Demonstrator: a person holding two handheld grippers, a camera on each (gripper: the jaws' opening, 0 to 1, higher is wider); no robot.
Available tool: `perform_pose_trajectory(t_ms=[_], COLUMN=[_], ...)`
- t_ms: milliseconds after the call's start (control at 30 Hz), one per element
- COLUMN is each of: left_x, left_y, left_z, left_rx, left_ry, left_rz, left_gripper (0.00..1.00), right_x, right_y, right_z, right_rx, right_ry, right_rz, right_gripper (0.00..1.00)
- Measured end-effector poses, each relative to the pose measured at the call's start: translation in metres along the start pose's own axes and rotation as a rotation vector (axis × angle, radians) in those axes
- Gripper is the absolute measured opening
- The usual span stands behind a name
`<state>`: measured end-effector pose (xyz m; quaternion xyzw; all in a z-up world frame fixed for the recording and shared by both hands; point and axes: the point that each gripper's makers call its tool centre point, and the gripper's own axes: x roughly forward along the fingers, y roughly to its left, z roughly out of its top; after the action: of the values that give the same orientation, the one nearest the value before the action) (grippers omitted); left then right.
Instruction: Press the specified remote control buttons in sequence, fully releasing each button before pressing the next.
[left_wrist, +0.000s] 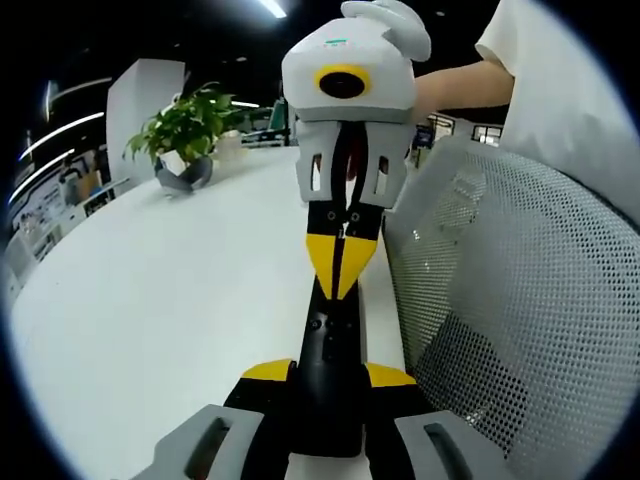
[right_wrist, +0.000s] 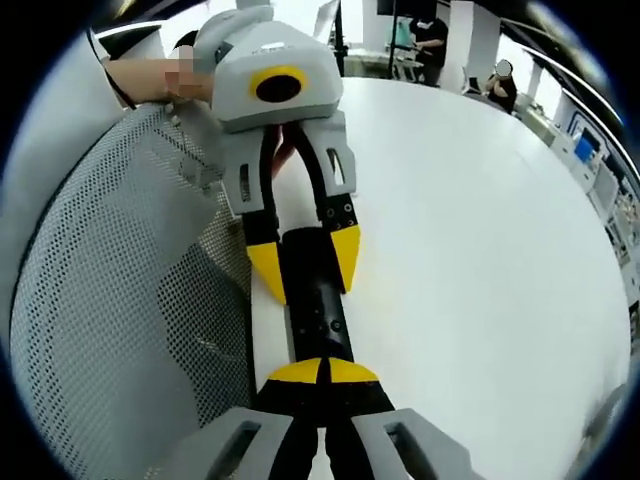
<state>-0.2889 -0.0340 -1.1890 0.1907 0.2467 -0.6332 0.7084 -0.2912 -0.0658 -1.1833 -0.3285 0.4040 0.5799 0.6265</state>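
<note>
A slim black remote control (left_wrist: 331, 345) lies lengthwise along the edge of the white table (left_wrist: 150, 300). My left gripper (left_wrist: 330, 376) is shut on its near end, one yellow-tipped jaw on each side. My right gripper (left_wrist: 342, 262) comes in from the far side, yellow tips shut together and resting on the remote's top face. In the right gripper view the right gripper (right_wrist: 325, 372) has its tips closed on the remote (right_wrist: 315, 312), and the left gripper (right_wrist: 305, 262) clamps the remote's sides beyond. The remote's buttons are hidden or too dark to make out.
A grey mesh chair back (left_wrist: 510, 300) stands close beside the table edge (right_wrist: 120, 300). A potted plant (left_wrist: 185, 135) sits at the table's far end. The person's forearm (left_wrist: 460, 90) reaches in behind the right gripper. People sit far off (right_wrist: 500, 80).
</note>
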Motion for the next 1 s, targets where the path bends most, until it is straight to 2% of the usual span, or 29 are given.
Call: perform_pose_trajectory(t_ms=[200,400,500,700,1000], left_x=[0.000,0.000,0.000,-0.001,0.000], left_y=[0.000,0.000,0.000,0.000,0.000], left_z=[0.000,0.000,0.000,0.000,0.000], left_rx=[0.008,0.007,0.009,0.005,0.003], left_ry=[0.005,0.004,0.006,0.005,0.004], left_rz=[0.002,0.001,0.002,0.000,0.001], left_gripper=[0.25,0.25,0.25,0.25,0.25], right_x=[0.000,-0.002,-0.002,-0.006,-0.007], right_y=[-0.001,-0.002,-0.002,0.000,-0.001], right_z=[0.000,-0.002,-0.001,-0.007,-0.010], right_rx=[0.008,0.056,0.107,0.066,0.095], right_ry=[0.019,-0.045,-0.067,-0.031,-0.042], right_rz=[-0.034,-0.024,0.008,0.014,0.002], right_gripper=[0.00,0.00,0.00,0.00,0.00])
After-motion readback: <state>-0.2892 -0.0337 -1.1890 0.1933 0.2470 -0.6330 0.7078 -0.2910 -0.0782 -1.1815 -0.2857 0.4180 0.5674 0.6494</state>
